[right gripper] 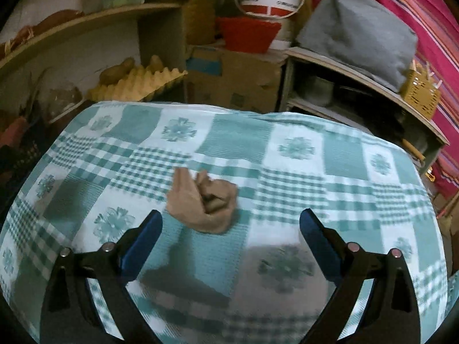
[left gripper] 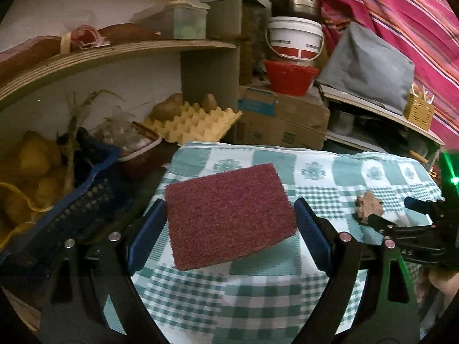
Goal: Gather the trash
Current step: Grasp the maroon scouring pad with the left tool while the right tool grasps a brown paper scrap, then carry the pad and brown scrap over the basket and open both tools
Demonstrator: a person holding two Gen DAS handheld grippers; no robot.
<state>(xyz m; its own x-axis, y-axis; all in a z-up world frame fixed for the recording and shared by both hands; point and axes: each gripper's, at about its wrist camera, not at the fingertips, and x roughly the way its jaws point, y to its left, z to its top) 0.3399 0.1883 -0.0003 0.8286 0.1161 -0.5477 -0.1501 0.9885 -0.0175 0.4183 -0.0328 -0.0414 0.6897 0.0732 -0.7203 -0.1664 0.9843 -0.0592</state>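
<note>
My left gripper holds a dark red scouring pad between its blue pads, a little above the green checked tablecloth. A crumpled brown paper lies on the cloth just ahead of my right gripper, which is open and empty, with the paper slightly left of its centre. In the left wrist view the paper lies at the right, next to the right gripper.
Behind the table stand an egg tray with potatoes, a cardboard box, a red basket, a white bucket and a grey bag. A blue basket with yellow produce sits at the left.
</note>
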